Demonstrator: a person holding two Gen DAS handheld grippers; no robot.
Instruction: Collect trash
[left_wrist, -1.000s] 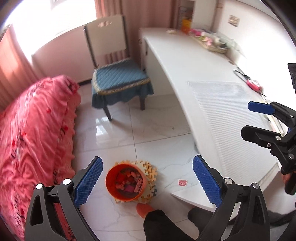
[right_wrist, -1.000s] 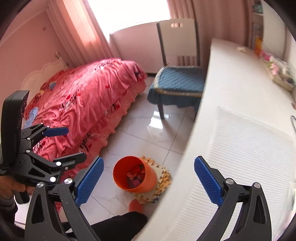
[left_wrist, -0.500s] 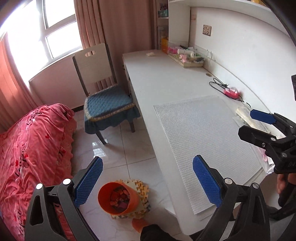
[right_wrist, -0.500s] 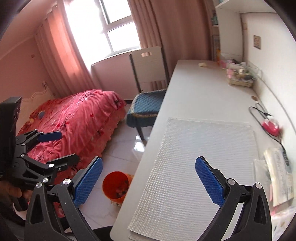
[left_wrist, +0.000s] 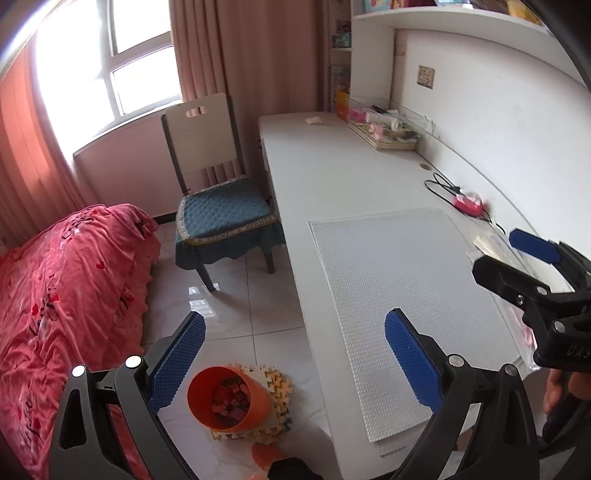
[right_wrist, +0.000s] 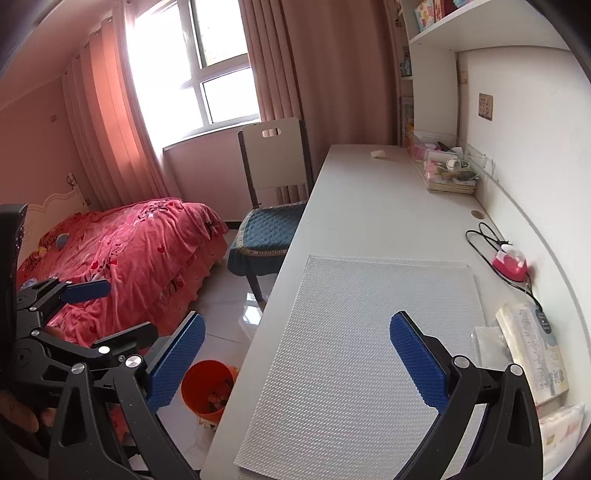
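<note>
- Both black grippers with blue ribbed pads are up in the air with jaws spread wide and nothing in them: left gripper (left_wrist: 291, 354) sits over the tabletop's front edge, right gripper (right_wrist: 295, 354) over the mat.
- Right under them is a white textured rectangular mat (right_wrist: 354, 350) lying flat on the long white tabletop (right_wrist: 354, 206).
- On the floor beside the tabletop there's a round orange plastic bin (left_wrist: 225, 398), tilted, sitting on a stack of beige foam puzzle tiles (left_wrist: 273, 384), with pinkish-red scraps inside.
- Pale glossy tiled floor (left_wrist: 229, 306), and a bed with a crumpled pink-red cover (right_wrist: 129, 251) to the left.
- Further along, a white chair with a blue quilted cushion (left_wrist: 221, 210) beside the tabletop.
- Near the wall: a small pink gadget with a black cord (right_wrist: 511, 264), then a clear tray of pink odds and ends (right_wrist: 443, 166).
- The trash looks like a small crumpled white wad (right_wrist: 378, 154), alone at the tabletop's far end, well away from both grippers.
</note>
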